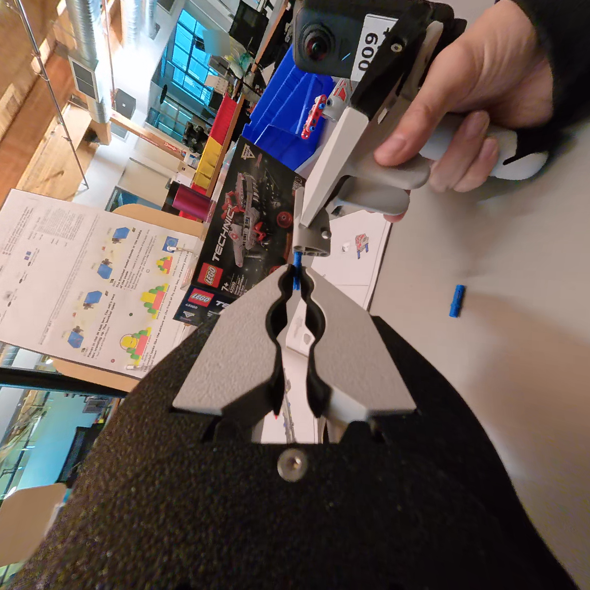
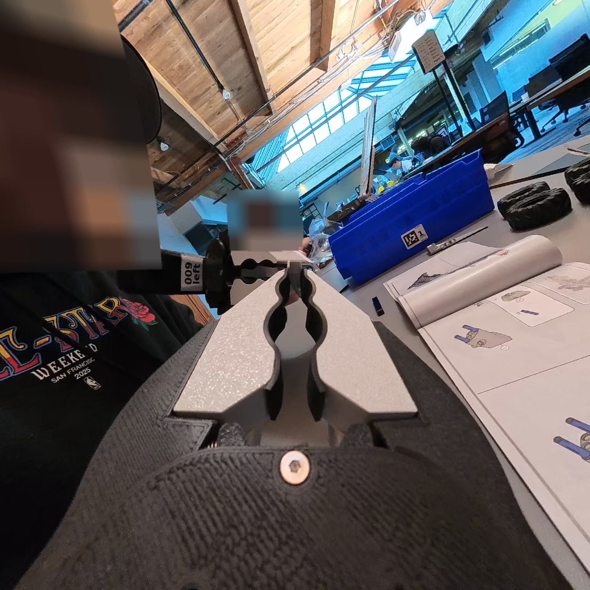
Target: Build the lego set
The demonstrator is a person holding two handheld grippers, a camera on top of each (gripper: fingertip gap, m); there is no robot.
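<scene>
Pointing lengthwise at grey piece (image 1: 312,238), blue pin (image 1: 297,269).

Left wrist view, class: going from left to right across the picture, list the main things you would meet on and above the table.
Printed instruction sheet → dark red cylinder → Lego Technic box → blue pin in the left gripper → grey Technic piece in the right gripper → loose blue pin on the table.

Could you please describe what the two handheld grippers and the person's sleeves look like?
Both the left gripper and right gripper have textured black bodies, pale grey wedge-shaped fingers with wavy black inner pads, and a silver screw. The right gripper carries a black camera, a white label and a grey handle. The sleeve is black.
</scene>
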